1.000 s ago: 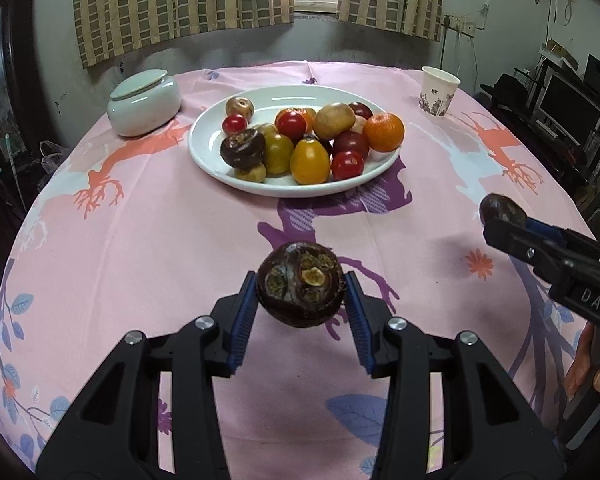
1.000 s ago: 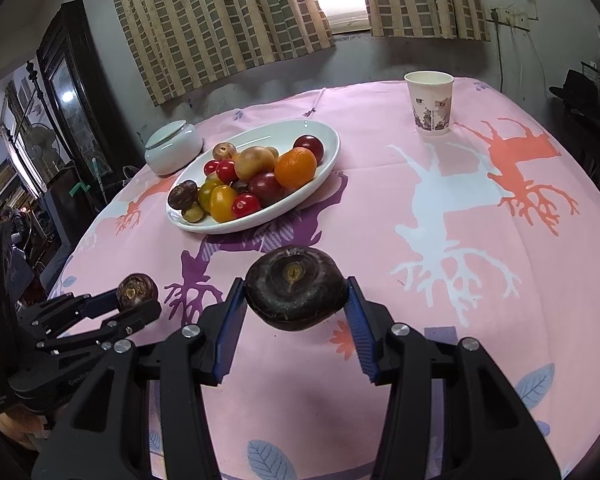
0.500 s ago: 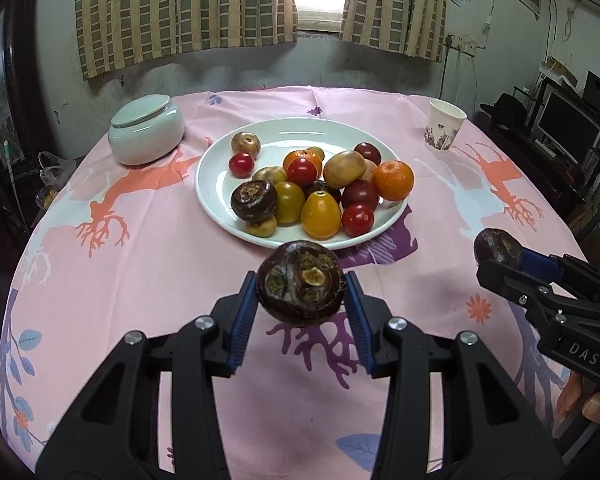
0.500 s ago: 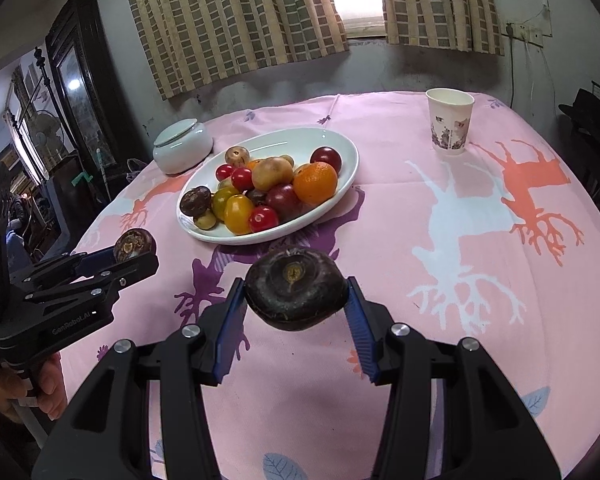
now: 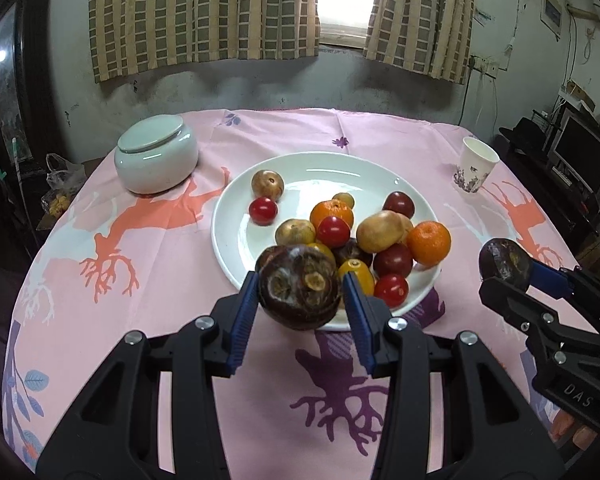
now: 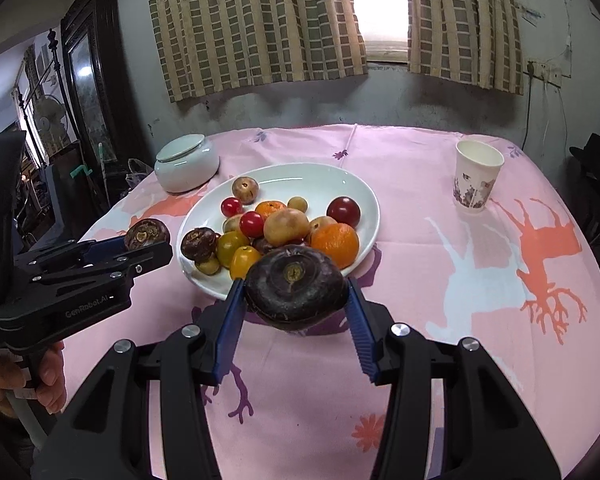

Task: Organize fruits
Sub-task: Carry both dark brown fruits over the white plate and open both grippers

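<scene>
Pink tabletop [image 5: 148, 248], white plate [image 5: 236, 208] of fruit mid-cloth. Each gripper, left [image 5: 300, 304] and right [image 6: 296, 300], has its jaws pinching a dark water chestnut [image 5: 298, 286] [image 6: 296, 286] near the plate's front rim. Hard, smooth-skinned, probably slippery, so keep gripping across the widest part.

The right gripper [image 5: 504, 266] bears white letters on its black body — "DAS", seen from the left wrist view. The left gripper [image 6: 146, 236] carries pale lettering along its black side — "GenRobot.AI", seen from the right wrist view. Nothing else is readable.
</scene>
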A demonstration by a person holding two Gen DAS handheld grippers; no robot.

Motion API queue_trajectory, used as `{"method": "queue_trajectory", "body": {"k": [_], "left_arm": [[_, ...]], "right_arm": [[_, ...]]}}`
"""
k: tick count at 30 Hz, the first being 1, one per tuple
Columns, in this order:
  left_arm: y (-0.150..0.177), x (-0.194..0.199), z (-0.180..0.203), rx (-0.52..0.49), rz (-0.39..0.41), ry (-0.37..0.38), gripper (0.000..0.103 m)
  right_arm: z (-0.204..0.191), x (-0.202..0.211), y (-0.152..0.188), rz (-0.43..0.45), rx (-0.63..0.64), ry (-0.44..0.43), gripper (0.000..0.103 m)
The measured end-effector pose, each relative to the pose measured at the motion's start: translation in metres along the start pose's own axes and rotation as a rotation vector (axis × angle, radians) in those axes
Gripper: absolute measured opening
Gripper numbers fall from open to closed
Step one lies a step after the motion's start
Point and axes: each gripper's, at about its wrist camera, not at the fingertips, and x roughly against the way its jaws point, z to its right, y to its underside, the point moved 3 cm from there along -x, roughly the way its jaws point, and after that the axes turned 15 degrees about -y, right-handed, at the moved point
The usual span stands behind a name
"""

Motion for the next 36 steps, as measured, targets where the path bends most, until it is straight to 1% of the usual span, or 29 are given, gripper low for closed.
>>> {"method": "queue_trajectory", "body": {"k": [3, 6, 8, 10, 12, 14, 16, 19, 23, 24, 25, 26, 28, 31, 34, 36], "left_arm": [[-0.016, -0.003, 0.003, -0.002, 0.036, -0.018, 0.044], [-0.026, -0.006, 0.008, -0.007, 0.059, -0.013, 0.044], [-0.030, -0.015, 0.013, -0.023, 0.066, -0.014, 0.044], [-0.031, -0.028, 0.009, -0.001, 0.037, -0.004, 0.039], [-0.029, -0.040, 0.003, 0.017, 0.002, 0.016, 0.039], [-0.025, -0.047, -0.004, 0.013, -0.014, -0.006, 0.039], [-0.019, -0.051, -0.007, -0.007, -0.030, -0.019, 0.039], [-0.013, -0.051, -0.010, -0.015, -0.028, -0.034, 0.039], [-0.012, -0.055, -0.003, -0.029, -0.041, -0.036, 0.041], [-0.013, -0.056, 0.000, -0.036, -0.043, -0.034, 0.044], [-0.013, -0.056, 0.003, -0.040, -0.042, -0.030, 0.046], [-0.013, -0.056, 0.005, -0.042, -0.040, -0.026, 0.046], [-0.011, -0.055, 0.012, -0.056, -0.038, -0.024, 0.049], [-0.008, -0.055, 0.018, -0.077, -0.031, -0.042, 0.050], [-0.004, -0.056, 0.020, -0.069, -0.043, -0.032, 0.050], [0.000, -0.054, 0.022, -0.082, -0.045, -0.033, 0.050]], "right_arm": [[0.001, -0.014, -0.012, -0.001, 0.005, -0.002, 0.050], [0.005, -0.027, -0.023, 0.002, -0.005, -0.006, 0.050], [0.008, -0.038, -0.029, 0.001, -0.011, -0.004, 0.050], [0.013, -0.049, -0.034, -0.010, -0.020, 0.005, 0.050], [0.018, -0.056, -0.036, -0.013, -0.029, 0.015, 0.050], [0.021, -0.062, -0.038, -0.016, -0.043, -0.006, 0.050], [0.022, -0.067, -0.040, -0.016, -0.040, 0.002, 0.050], [0.023, -0.079, -0.043, -0.029, -0.038, 0.012, 0.050], [0.022, -0.093, -0.045, -0.054, -0.043, 0.008, 0.050], [0.022, -0.096, -0.045, -0.063, -0.048, 0.003, 0.052], [0.023, -0.097, -0.046, -0.060, -0.058, 0.002, 0.057], [0.026, -0.095, -0.047, -0.035, -0.073, 0.011, 0.069], [0.030, -0.088, -0.049, 0.010, -0.095, 0.005, 0.070], [0.034, -0.082, -0.050, 0.021, -0.097, 0.016, 0.070], [0.040, -0.078, -0.048, 0.019, -0.125, 0.003, 0.070], [0.041, -0.074, -0.044, 0.020, -0.133, 0.001, 0.070]]}}
